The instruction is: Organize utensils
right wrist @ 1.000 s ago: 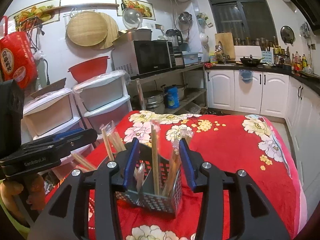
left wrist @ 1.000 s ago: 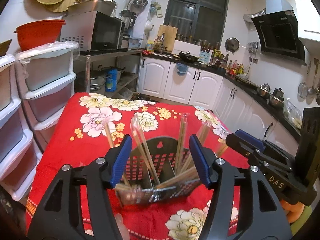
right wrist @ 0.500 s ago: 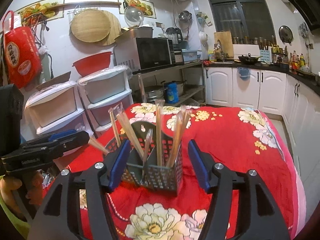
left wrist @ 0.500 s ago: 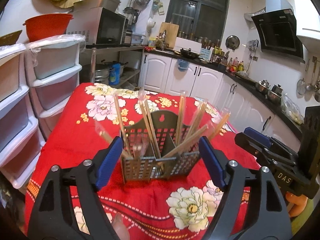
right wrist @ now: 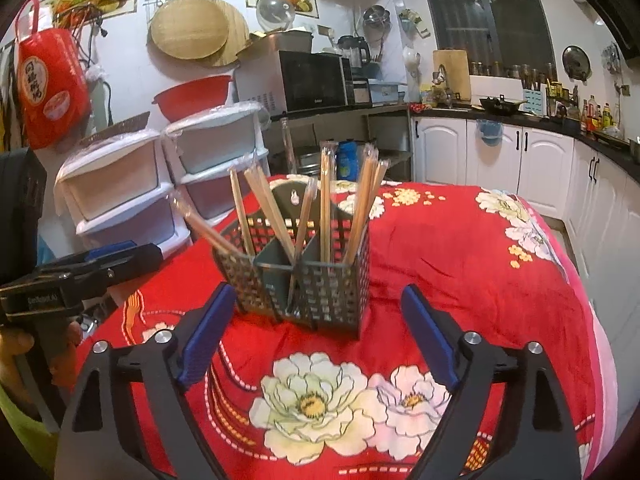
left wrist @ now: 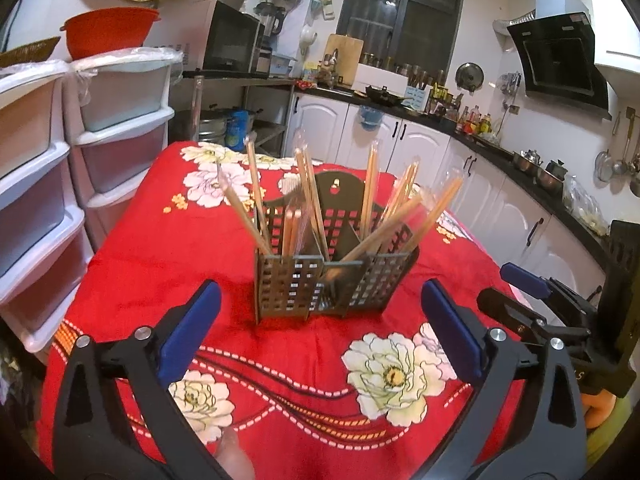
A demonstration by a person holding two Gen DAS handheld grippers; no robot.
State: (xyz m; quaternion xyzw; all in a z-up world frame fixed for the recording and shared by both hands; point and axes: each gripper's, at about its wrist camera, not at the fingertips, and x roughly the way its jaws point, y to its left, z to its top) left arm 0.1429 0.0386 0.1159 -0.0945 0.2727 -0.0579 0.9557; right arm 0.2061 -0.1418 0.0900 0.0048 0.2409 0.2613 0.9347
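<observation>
so both grippers backed off the caddy (left wrist: 334,276): left gripper (left wrist: 320,328) and right gripper (right wrist: 314,328) jaws just spread wide, nothing between. caddy sits mid surface (left wrist: 160,240), chopsticks (right wrist: 326,204) all in. looks done imo.

Left gripper (left wrist: 320,312) – black plastic frame, two angled arms with triangular cut-outs, blue pads (left wrist: 188,328) on the inner faces, silver screw heads at the joints. Right gripper (right wrist: 316,320) is the same build: black arms, blue ribbed pads (right wrist: 206,334), round silver screws. White lettering on each gripper's side, seen from the other camera – too small to read fully. Black box-like housing behind each gripper body. Yellow-green fabric by the hand (right wrist: 16,356) at the frame edge, maybe a sleeve.
</observation>
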